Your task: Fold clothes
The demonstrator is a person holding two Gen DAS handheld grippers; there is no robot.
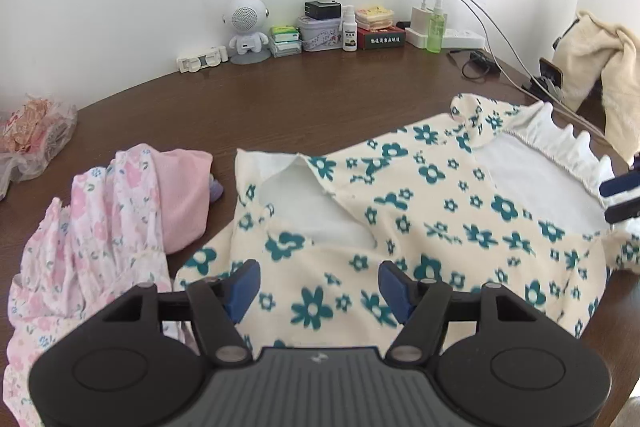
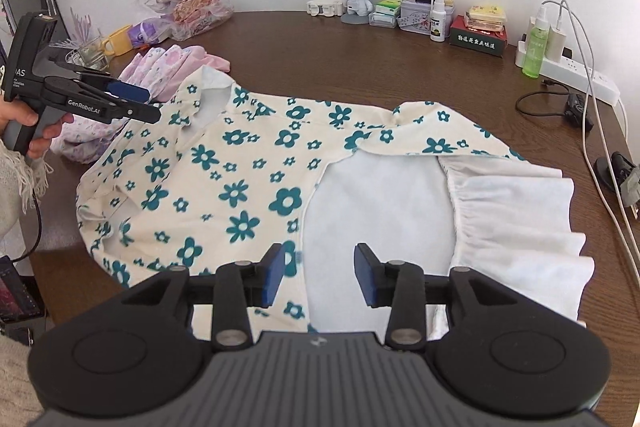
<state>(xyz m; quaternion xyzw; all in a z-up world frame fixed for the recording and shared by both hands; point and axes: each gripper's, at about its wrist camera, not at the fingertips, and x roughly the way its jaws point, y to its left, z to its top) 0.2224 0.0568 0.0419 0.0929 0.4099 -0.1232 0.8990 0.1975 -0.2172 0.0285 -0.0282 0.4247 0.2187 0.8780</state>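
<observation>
Both grippers, left (image 1: 318,285) and right (image 2: 320,277), jaws released, above one floral garment (image 2: 240,183); one pink pile (image 1: 100,211)

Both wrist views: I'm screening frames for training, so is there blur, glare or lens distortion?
Left wrist view: the floral garment shows motion smear, the table edge bows, corners vignette. Right wrist view: print sharper, same fisheye bend, soft daylight, no harsh glare.

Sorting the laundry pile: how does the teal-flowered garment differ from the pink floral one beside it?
The teal-flowered garment lies spread flat across the table; the pink floral garment sits bunched in a heap. The teal-flowered garment has bold teal flowers on cream; the pink floral garment has small pale pink blooms on white. The teal one takes up far more of the table. Both are flower prints, and neither is gripped.
</observation>
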